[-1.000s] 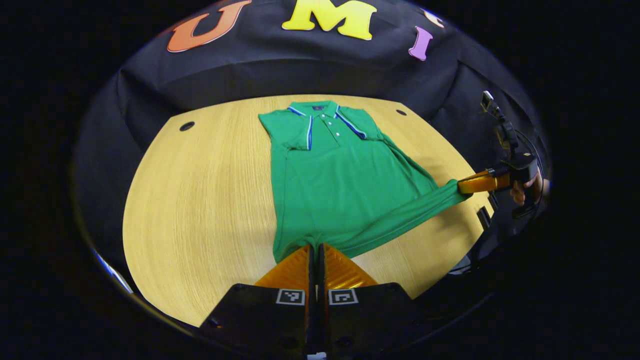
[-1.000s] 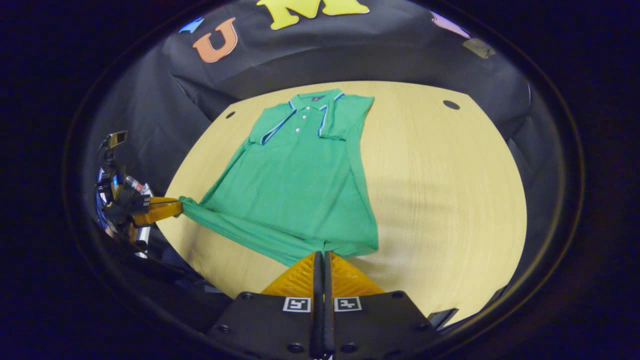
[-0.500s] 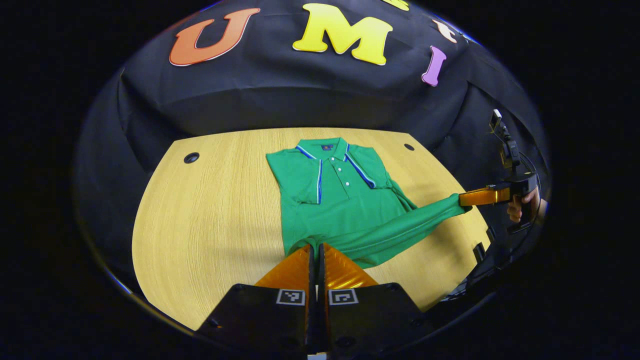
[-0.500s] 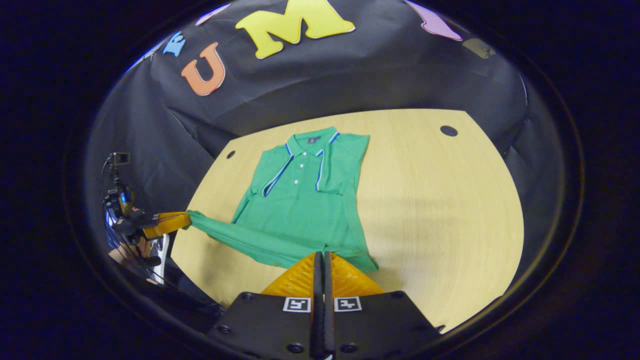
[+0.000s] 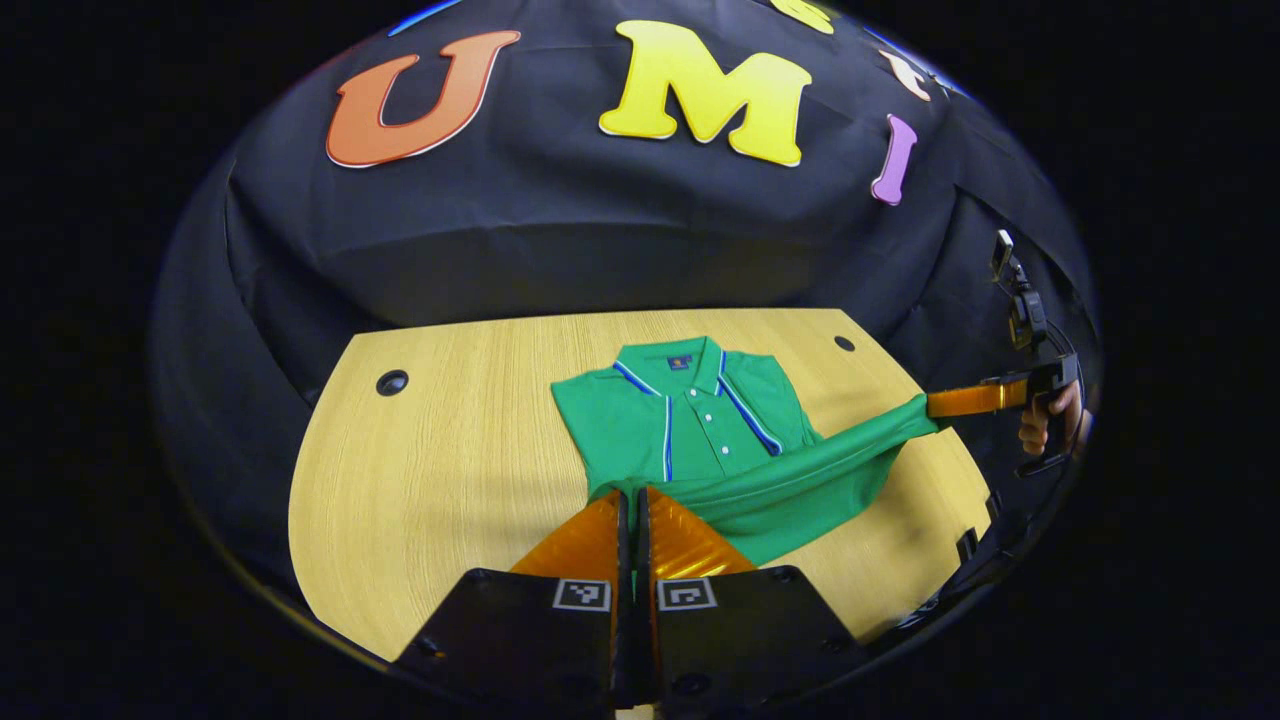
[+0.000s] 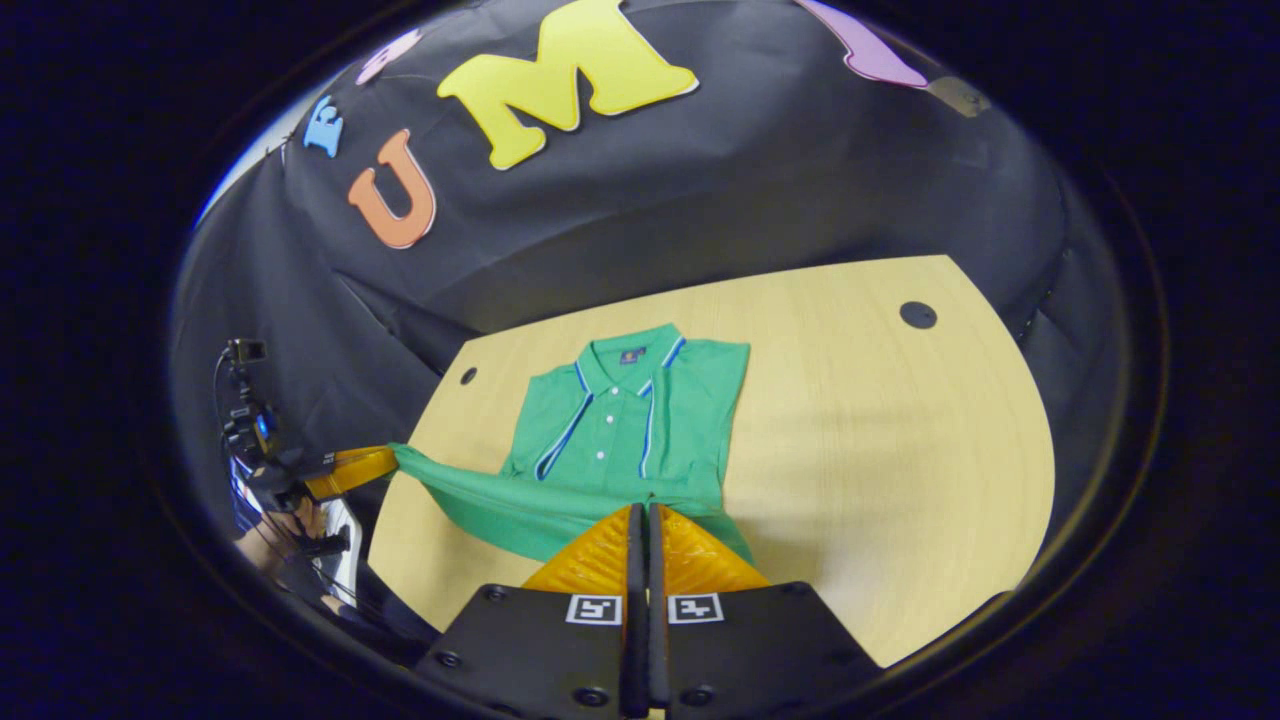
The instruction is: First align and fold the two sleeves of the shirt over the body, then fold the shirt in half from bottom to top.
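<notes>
Folding bottom to top is judged to be the step in hand, since both sleeves are already seen laid over the body. To do it well, the two hem corners should be carried level and at one pace toward twelve o'clock, with the hem kept taut between them so that no slack sags onto the cloth below. The hem should be lowered just short of the collar, edges squared to the shoulders, before either corner is let go. A lag on one side would likely skew the fold.

In the left gripper view, the left gripper point(image 5: 632, 500) is seen at six o'clock, its jaws together and clamped on a hem corner of the shirt point(image 5: 690, 425). At three o'clock the right gripper point(image 5: 975, 399) is held by a hand point(image 5: 1048, 420), its jaws closed on the other corner. A green band of lifted hem is stretched between the two, raised above the bench point(image 5: 450, 470).

In the right gripper view the left gripper is found at nine o'clock, the right at six o'clock.

The shirt is a green polo with blue and white trim along collar and placket. It lies at the centre of the bench, collar toward twelve o'clock, its upper half flat and smooth.
</notes>
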Tool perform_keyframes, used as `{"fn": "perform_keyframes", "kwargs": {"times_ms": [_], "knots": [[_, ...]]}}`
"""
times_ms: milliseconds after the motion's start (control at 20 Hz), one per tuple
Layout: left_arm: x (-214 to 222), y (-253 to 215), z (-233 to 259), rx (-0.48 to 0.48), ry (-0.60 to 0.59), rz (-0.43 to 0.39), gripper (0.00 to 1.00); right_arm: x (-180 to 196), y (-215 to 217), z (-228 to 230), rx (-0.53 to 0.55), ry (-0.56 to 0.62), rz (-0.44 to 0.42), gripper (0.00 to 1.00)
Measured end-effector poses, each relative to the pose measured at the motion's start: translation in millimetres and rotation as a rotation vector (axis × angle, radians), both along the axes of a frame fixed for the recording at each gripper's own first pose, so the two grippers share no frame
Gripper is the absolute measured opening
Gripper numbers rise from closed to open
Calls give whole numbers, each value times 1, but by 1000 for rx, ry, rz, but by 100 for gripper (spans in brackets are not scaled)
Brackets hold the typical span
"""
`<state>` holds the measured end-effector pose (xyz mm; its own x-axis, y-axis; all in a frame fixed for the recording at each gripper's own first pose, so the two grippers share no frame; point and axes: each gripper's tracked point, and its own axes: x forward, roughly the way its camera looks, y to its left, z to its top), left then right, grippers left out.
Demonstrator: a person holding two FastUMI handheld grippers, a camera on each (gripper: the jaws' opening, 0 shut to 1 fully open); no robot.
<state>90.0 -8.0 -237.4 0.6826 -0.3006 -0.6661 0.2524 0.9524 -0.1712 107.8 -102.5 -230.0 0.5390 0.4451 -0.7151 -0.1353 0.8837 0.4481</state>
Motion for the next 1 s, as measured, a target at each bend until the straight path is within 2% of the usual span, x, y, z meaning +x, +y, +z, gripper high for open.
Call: {"fn": "perform_keyframes", "kwargs": {"times_ms": [200,350,400,450,500,600,650,700,850,1000], "knots": [[36,2,-1,-23,6,29,3,40,2,-3,26,-17,-25,0],[66,4,0,-17,-14,36,3,76,5,-5,45,-34,-48,2],[77,5,-1,-19,-18,42,3,85,7,-5,54,-38,-56,0],[86,6,-1,-21,-22,48,7,94,8,-8,59,-38,-64,2],[96,6,-2,-21,-27,52,3,101,9,-10,67,-35,-71,2],[114,7,-7,-22,-34,59,3,120,12,-19,74,-43,-86,2],[122,8,-9,-22,-40,65,7,129,13,-20,78,-51,-93,2],[130,8,-13,-23,-43,71,3,139,14,-15,78,-59,-106,2],[156,9,-23,-18,-73,107,3,173,16,-16,76,-112,-162,0],[182,7,-30,-34,-113,152,3,196,20,-25,42,-159,-173,2]]}}
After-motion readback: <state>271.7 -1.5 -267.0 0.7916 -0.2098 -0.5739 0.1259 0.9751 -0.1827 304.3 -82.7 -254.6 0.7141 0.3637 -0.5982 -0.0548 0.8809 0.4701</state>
